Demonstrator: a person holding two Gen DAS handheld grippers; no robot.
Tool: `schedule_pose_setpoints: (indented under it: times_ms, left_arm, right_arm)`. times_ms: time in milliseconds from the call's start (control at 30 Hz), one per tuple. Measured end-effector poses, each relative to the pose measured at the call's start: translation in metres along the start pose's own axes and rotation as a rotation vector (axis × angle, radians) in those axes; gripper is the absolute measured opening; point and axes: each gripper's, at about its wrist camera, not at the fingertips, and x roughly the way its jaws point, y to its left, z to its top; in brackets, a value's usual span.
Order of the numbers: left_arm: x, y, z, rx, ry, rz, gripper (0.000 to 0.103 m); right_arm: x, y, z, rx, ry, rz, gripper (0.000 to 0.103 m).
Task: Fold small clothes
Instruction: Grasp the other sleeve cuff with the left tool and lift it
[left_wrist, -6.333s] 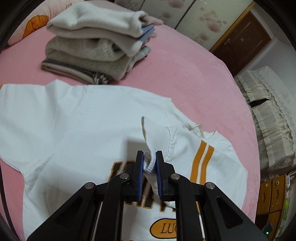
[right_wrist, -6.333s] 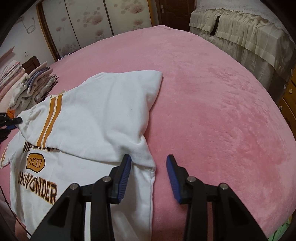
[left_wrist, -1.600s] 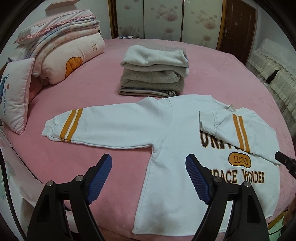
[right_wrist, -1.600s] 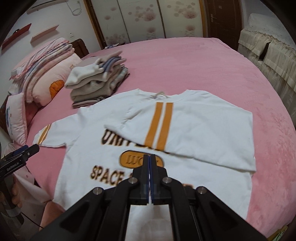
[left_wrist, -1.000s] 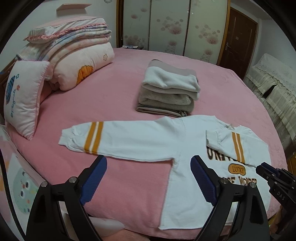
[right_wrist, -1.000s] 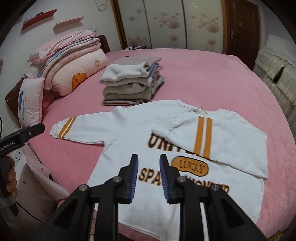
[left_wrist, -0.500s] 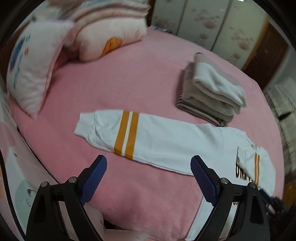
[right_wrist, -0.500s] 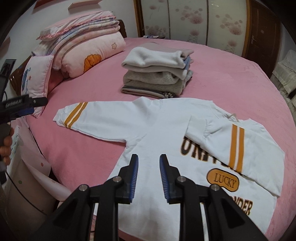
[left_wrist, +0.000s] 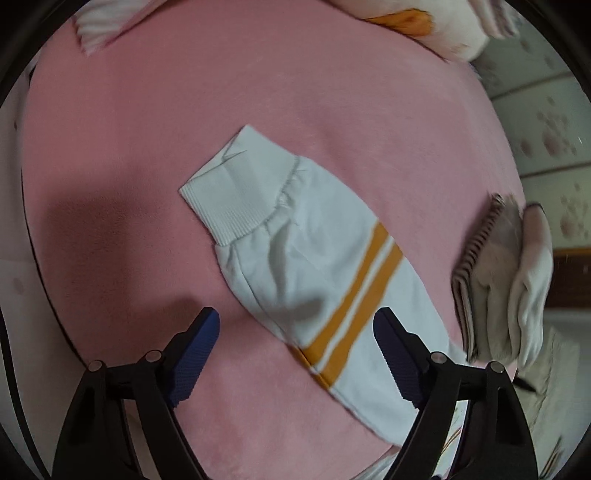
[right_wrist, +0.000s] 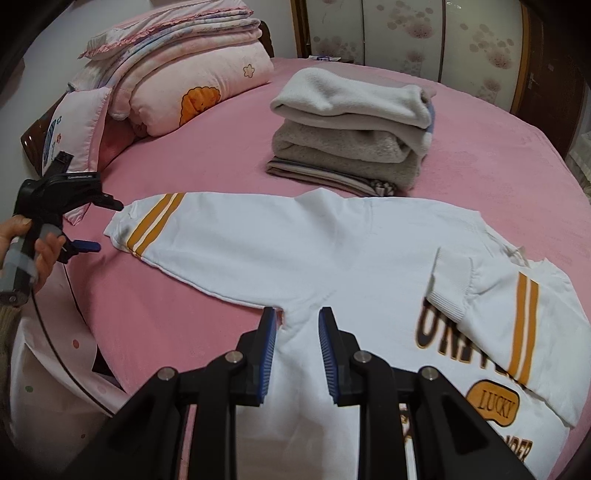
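Note:
A white sweatshirt (right_wrist: 332, 251) with orange stripes and brown lettering lies flat on the pink bed. Its right-hand sleeve (right_wrist: 491, 295) is folded over the chest. Its other sleeve (left_wrist: 314, 266) stretches out, cuff (left_wrist: 240, 192) farthest away. My left gripper (left_wrist: 295, 332) is wide open just above this sleeve near the orange stripes, holding nothing; it also shows in the right wrist view (right_wrist: 94, 225) at the cuff. My right gripper (right_wrist: 297, 332) is partly open over the sweatshirt's armpit, empty.
A stack of folded clothes (right_wrist: 351, 136) sits behind the sweatshirt, also in the left wrist view (left_wrist: 506, 280). Folded pink quilts (right_wrist: 184, 66) and a pillow (right_wrist: 77, 122) lie at the back left. The bed edge (right_wrist: 74, 306) runs at the left.
My left gripper has moved down close over the outstretched sleeve, still wide open. My right gripper has moved left and down toward the armpit and opened slightly wider.

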Motion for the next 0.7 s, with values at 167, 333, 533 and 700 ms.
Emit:
schedule_pose_setpoints:
  times_ms: [167,333,533,700]
  left_arm:
    - [0.028,0.018,0.013,-0.124,0.012,0.039,0.079]
    - [0.036,0.002,0.015,-0.059,-0.032,0.176,0.038]
    - [0.03,-0.016,0.003,-0.007,-0.09,0.139,0.005]
    - [0.0,-0.047,-0.024,0.077,-0.213,0.094,0.005]
  right_arm:
    - [0.017,0.001,-0.002,-0.005,0.029,0.009,0.024]
    - [0.029,-0.005,-0.004,0.021,0.052,0.019,0.024]
    - [0.029,-0.01,-0.01,0.032,0.057,0.025,0.024]
    - [0.02,-0.024,-0.017,0.062,0.05,0.023,0.024]
